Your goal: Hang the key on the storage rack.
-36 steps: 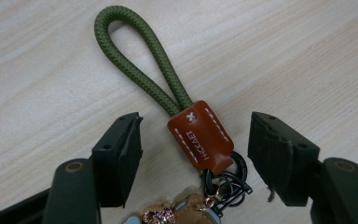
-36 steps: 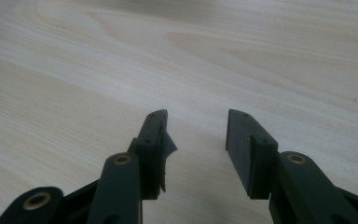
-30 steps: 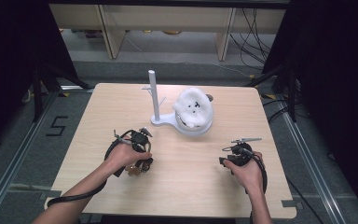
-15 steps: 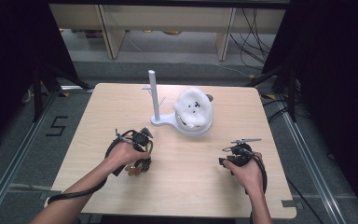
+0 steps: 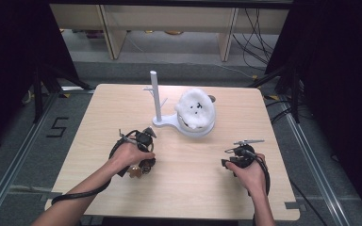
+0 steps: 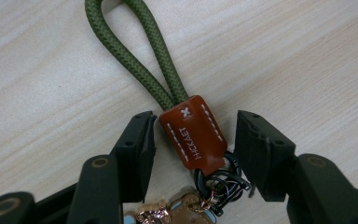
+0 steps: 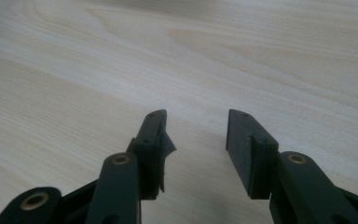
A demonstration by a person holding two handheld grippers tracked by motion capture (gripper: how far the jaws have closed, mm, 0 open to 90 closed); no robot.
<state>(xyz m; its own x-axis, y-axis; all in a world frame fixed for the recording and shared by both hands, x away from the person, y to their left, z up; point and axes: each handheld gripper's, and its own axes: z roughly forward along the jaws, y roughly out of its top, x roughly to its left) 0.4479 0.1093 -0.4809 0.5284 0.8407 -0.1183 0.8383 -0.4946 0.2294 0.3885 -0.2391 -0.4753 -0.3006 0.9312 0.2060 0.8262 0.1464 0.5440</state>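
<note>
Left gripper (image 6: 196,135): we see its jaws standing apart on either side of the keychain's brown leather tab (image 6: 194,134), with a gap on each side, so the pads do not press on it. The jaws have just been opening, with the tab between them.

Left fingers (image 6: 137,144): we find the near pad just beside the tab's stitched edge, and the other pad stands farther off.

Keychain (image 5: 140,168): we see it lying flat on the table (image 5: 99,141), under the front of the left gripper (image 5: 143,155) in the high view.

Green cord loop (image 6: 130,51): we see it running from the top of the tab away over the wood, past the fingertips, untouched by them.

Black rings (image 6: 219,179): we see them at the tab's lower end, between the jaw bases, with small gold-coloured charms (image 6: 168,212) below them; whether a jaw touches the rings we cannot tell.

Right gripper (image 7: 196,133): we see its jaws partly open over bare wood, holding nothing.

Right fingers (image 7: 240,140): we see a scrap of dark, torn padding sticking out from the opposite pad's inner face.

Right hand (image 5: 247,172): we see it resting near the table's front right, well apart from the keychain.

White stand (image 5: 156,101): we see an upright post on a flat base near the table's middle, with a fluffy white toy (image 5: 195,110) on the base beside it, well apart from both grippers.
</note>
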